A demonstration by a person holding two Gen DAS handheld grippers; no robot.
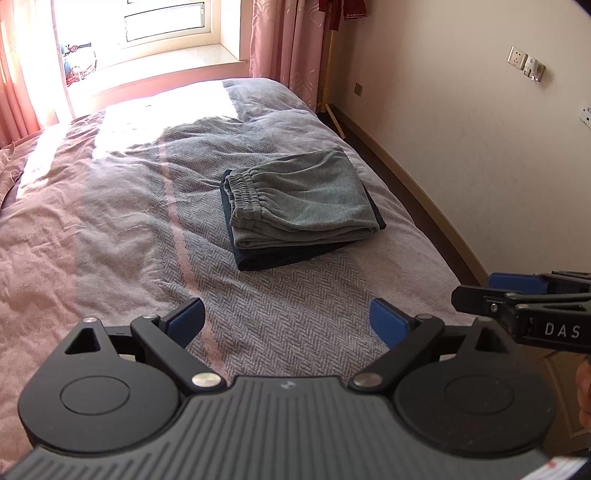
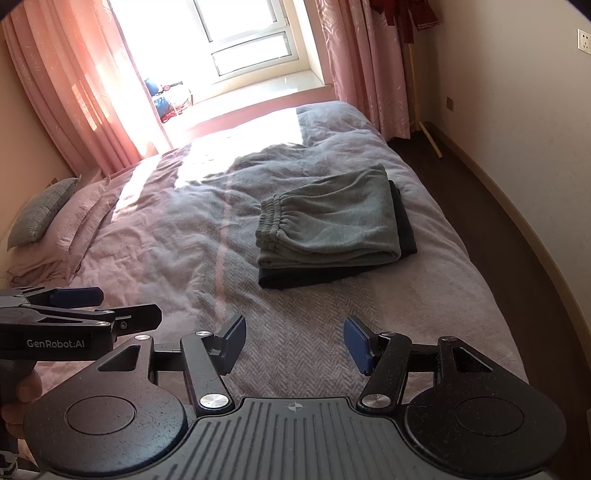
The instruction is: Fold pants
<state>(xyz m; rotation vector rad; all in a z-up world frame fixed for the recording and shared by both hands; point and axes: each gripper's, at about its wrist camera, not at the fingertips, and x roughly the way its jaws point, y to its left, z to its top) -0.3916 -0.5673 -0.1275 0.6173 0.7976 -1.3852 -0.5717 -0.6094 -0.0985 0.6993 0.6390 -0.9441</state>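
Grey-green pants [image 1: 303,199] [image 2: 328,225] lie folded into a neat rectangle on the bed, elastic waistband to the left, resting on a darker folded garment [image 1: 291,254] [image 2: 295,278]. My left gripper [image 1: 288,321] hovers over the bedspread well short of the stack, its blue pads wide apart with nothing between them. My right gripper [image 2: 295,343] also hangs short of the stack, open and empty. Each gripper shows at the edge of the other's view: the right one [image 1: 491,291] at the right of the left wrist view, the left one [image 2: 122,306] at the left of the right wrist view.
The bed [image 1: 110,221] carries a wrinkled pink and grey herringbone cover. Pillows [image 2: 40,218] lie at the far left. Pink curtains [image 2: 70,92] and a bright window [image 2: 240,33] stand beyond. A wall [image 1: 480,147] and dark floor strip [image 2: 480,206] run along the right.
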